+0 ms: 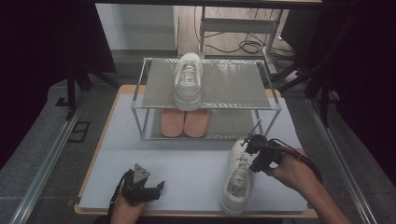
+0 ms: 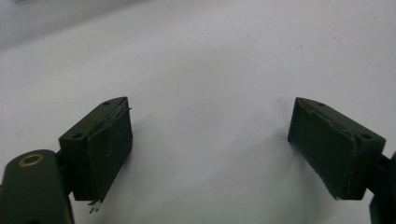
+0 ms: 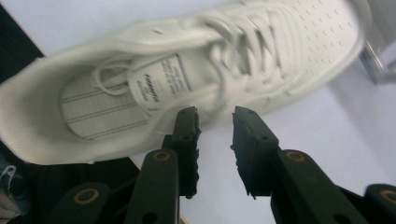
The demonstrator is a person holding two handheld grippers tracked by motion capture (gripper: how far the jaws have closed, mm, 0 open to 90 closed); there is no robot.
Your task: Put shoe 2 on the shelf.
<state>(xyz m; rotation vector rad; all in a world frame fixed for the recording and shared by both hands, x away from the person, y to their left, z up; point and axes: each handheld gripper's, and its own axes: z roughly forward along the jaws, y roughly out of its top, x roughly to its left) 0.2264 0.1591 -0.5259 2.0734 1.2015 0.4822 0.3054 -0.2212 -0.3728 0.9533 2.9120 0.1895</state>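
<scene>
- I take the two-tier metal shoe rack (image 1: 140,100) at the far end of the table as my landmark.
- On its top shelf stands one white sneaker (image 1: 188,80), toe pointing toward me.
- On the lower shelf, directly under that shoe, a pair of pink slippers (image 1: 184,122) lies side by side, touching.
- The second white sneaker (image 1: 239,175) lies on the white table mat (image 1: 187,163) in front of the rack's right corner, well clear of the shelves, upright on its sole, toe toward the rack and heel at the near table edge.
- My right gripper (image 1: 256,150) is just beside this sneaker's right side, near the tongue, between the shoe and the rack's front right leg.
- In the right gripper view the right gripper (image 3: 215,116) has its jaws a narrow gap apart with nothing between them; the tips sit at the sneaker's side wall, and I cannot tell whether they touch it.
- My left gripper (image 1: 140,186) rests low over the mat, well in front of the rack's left corner and well apart from the sneaker.
- In the left gripper view the left gripper (image 2: 210,140) has its jaws wide apart over bare mat.
</scene>
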